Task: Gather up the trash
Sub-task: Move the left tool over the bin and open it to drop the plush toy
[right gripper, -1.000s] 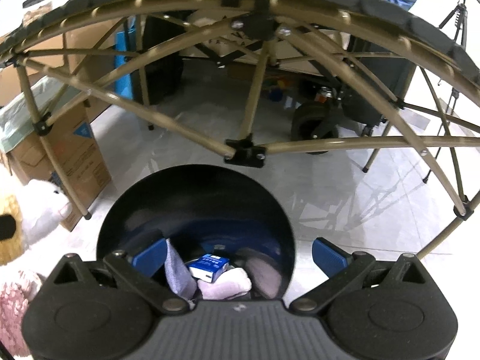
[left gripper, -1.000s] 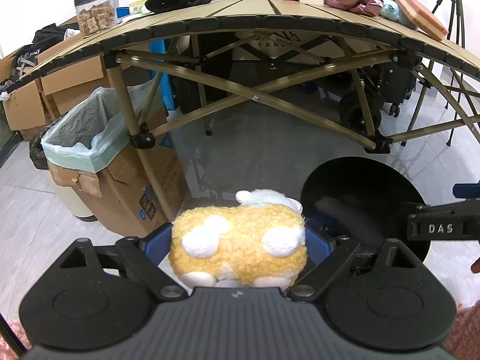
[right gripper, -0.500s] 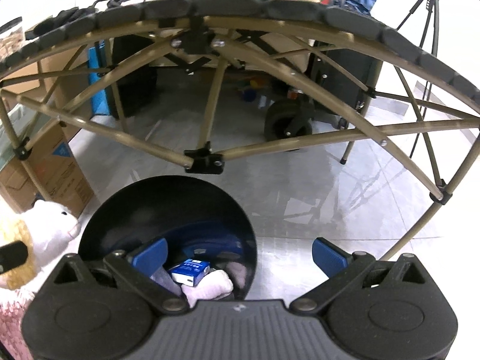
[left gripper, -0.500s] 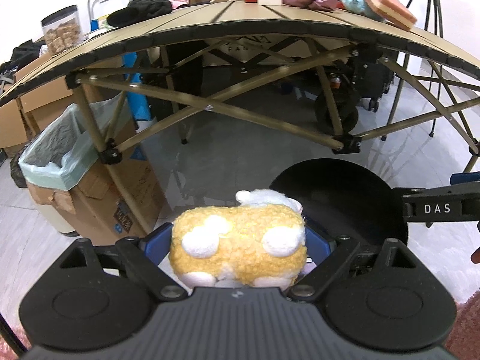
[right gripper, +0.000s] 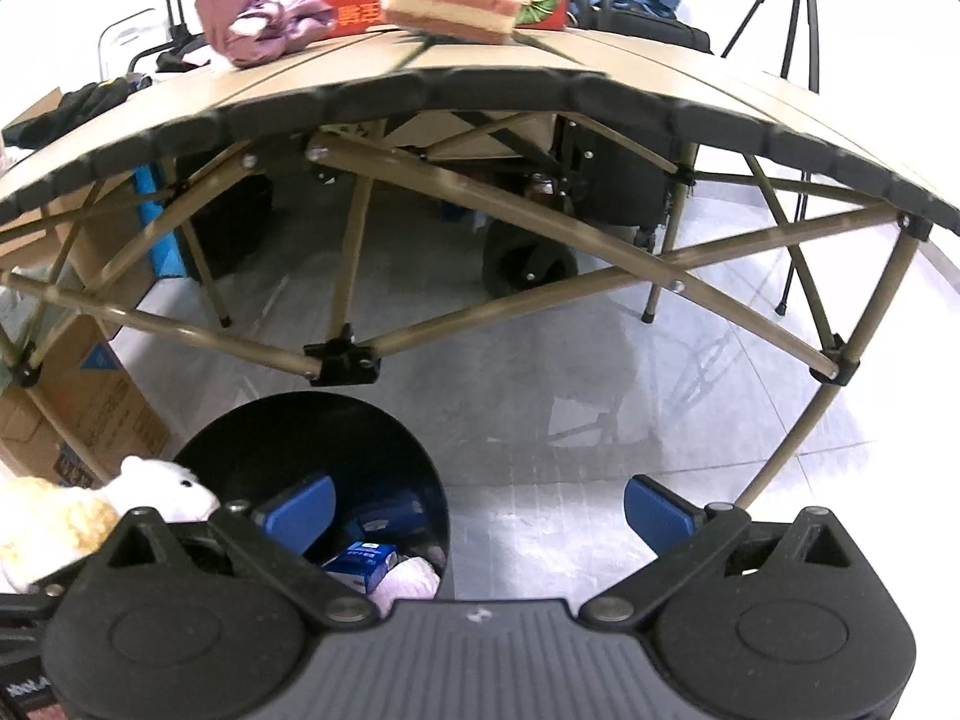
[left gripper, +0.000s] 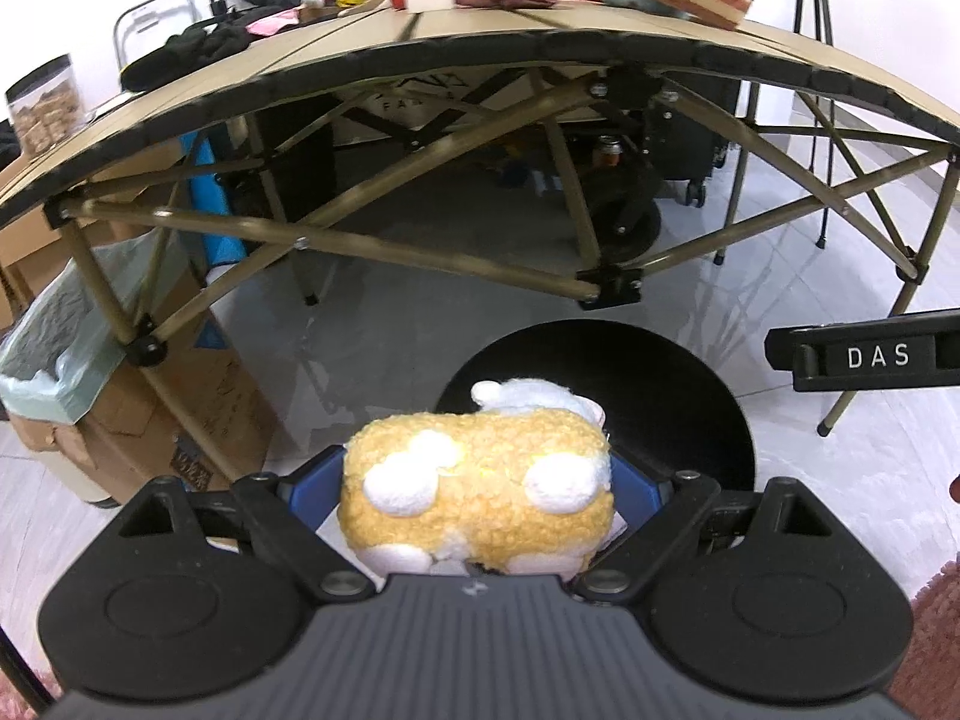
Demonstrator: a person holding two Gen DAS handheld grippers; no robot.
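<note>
Left wrist view: soft toy near the bin, maybe missing it

Holding the fluffy yellow toy (left gripper: pixel 477 495) tight between the left gripper (left gripper: pixel 477 498) fingers, just at the near edge of the black bin (left gripper: pixel 678 396). Keeping the right gripper (right gripper: pixel 480 513) wide apart with nothing in it, over the same bin. Risking a miss if letting go too soon: toy bouncing off the rim onto the floor. Also maybe bumping the table (left gripper: pixel 480 54) frame close ahead

Black ribbed tongs (right gripper: pixel 479 510), blue pads (right gripper: pixel 657 513), silver pivot screws.
</note>
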